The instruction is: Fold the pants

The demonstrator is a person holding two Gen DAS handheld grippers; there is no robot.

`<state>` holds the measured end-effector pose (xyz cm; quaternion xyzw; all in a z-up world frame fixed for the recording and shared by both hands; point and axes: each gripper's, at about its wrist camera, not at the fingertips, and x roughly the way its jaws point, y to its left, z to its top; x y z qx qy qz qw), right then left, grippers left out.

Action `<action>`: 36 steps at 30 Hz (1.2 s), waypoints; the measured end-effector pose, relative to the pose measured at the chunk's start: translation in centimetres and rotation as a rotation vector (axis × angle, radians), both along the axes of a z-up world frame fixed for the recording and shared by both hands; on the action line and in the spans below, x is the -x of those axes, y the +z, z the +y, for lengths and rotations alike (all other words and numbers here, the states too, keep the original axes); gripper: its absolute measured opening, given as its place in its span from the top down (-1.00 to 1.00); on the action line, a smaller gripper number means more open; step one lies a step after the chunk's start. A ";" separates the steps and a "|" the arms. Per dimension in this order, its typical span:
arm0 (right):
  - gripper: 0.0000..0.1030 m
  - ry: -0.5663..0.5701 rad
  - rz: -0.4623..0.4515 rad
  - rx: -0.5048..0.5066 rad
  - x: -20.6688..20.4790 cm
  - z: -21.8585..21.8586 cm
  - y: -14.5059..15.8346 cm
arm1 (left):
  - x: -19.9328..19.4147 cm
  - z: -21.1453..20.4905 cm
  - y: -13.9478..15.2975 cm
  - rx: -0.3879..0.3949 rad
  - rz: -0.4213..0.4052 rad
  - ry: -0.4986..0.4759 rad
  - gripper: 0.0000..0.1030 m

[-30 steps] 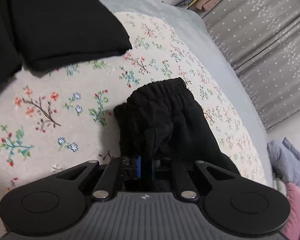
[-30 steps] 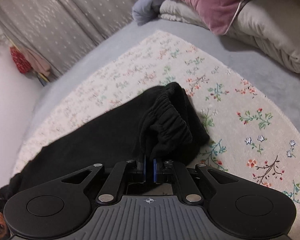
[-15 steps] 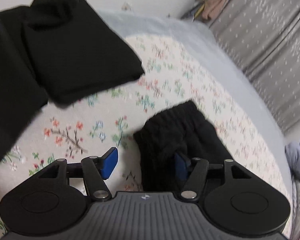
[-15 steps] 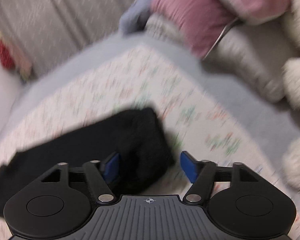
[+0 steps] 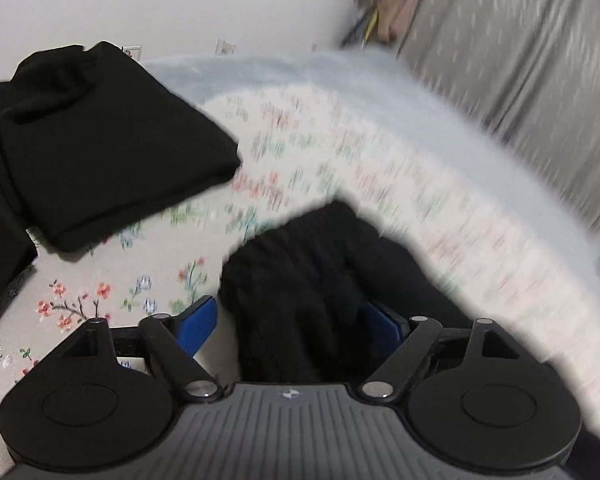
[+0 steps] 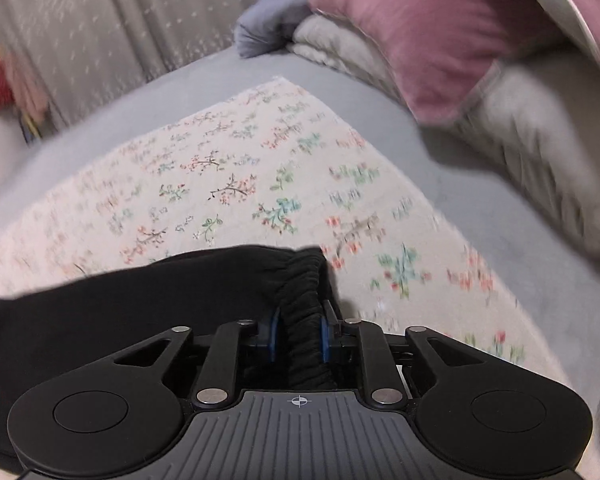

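Your left gripper (image 5: 296,326) has its jaws spread wide and still opening, the blue pads either side of the black pants (image 5: 312,280) without pressing them; the bunched elastic end sits between them at the lower centre of the left wrist view. Your right gripper (image 6: 299,334) is closing, its blue pads pinching a gathered ridge of the pants' waistband (image 6: 304,300) at the lower centre of the right wrist view, with the rest of the pants spreading flat to the lower left of that frame. The pants lie on a floral cloth (image 6: 228,184), which covers a pale blue-grey bedsheet (image 6: 480,208). In the left wrist view, a folded black garment (image 5: 100,152) rests on the floral cloth at the upper left, apart from the pants. Farther off in the right wrist view, a pink cushion (image 6: 420,32) lies on a pile of grey bedding (image 6: 540,120) at the upper right, and a grey patterned curtain (image 6: 120,12) fills the upper left.
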<state>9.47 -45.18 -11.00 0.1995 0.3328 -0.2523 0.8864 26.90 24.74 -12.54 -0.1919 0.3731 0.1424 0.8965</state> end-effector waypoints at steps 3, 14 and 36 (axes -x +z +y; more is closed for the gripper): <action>0.80 0.036 -0.124 0.138 0.6 1.9 2.5 | -0.4 0.5 -1.9 0.063 0.078 0.026 -0.45; 0.66 0.007 0.151 0.176 -0.9 1.1 -1.1 | 0.0 0.2 -1.0 0.018 0.078 0.022 -0.14; -0.04 0.477 -0.188 0.076 -13.1 14.2 5.2 | -1.9 -6.1 -1.2 -0.145 0.143 -0.258 -0.59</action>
